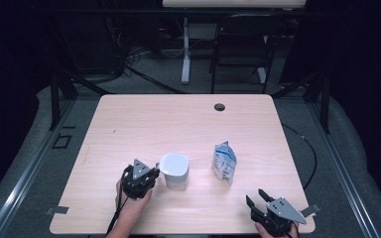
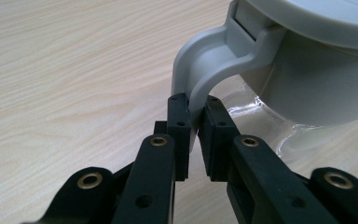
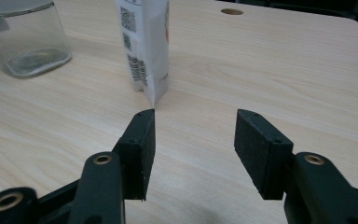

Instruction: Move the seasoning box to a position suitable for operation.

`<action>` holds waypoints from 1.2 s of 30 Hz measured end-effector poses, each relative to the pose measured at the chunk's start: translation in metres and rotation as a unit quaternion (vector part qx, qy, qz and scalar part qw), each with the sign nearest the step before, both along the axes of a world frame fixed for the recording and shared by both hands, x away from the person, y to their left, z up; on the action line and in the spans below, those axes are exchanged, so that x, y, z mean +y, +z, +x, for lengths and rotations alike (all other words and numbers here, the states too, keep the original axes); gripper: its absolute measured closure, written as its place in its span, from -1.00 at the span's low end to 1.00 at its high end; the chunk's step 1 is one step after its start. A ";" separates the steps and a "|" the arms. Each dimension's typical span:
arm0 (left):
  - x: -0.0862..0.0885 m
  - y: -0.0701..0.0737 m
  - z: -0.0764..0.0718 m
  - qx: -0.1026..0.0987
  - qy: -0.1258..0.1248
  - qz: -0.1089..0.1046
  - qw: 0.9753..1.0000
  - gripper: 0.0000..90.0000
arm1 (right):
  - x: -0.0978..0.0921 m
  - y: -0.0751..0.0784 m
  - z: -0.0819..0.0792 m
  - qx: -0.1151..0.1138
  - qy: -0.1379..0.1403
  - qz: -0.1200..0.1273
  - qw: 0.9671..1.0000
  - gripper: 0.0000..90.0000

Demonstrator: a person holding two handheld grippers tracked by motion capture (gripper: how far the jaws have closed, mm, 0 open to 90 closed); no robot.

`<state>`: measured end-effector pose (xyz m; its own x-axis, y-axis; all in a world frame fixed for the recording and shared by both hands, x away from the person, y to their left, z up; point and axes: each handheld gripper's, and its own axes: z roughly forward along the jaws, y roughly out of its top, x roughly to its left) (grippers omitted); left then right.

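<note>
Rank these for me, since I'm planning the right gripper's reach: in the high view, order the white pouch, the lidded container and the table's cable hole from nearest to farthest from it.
From the right gripper:
1. White pouch, standing just ahead, slightly left.
2. Lidded container, farther left, its handle clamped by the left gripper.
3. Cable hole, near the table's far edge.

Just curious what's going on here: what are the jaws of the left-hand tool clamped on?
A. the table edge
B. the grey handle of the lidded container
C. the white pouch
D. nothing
B: in the left gripper view, the left gripper has its jaws closed on the curved grey handle of the container.
</note>
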<state>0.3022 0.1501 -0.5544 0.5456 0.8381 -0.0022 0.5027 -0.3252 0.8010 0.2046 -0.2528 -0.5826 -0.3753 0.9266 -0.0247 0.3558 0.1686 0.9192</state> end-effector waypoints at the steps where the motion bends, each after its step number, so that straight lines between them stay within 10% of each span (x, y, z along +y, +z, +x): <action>1: 0.000 0.000 -0.002 0.000 0.001 -0.001 1.000 0.85 | 0.001 0.000 0.000 0.002 0.003 -0.003 1.000 0.09; 36: -0.009 -0.001 -0.039 -0.001 -0.008 -0.008 1.000 0.84 | 0.009 0.000 0.000 0.004 0.014 -0.003 1.000 0.06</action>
<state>0.2630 0.1410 -0.5558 0.5588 0.8292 -0.0144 0.4958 -0.3201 0.8073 0.2044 -0.2441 -0.5824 -0.4010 0.9156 -0.0275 0.3584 0.1844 0.9152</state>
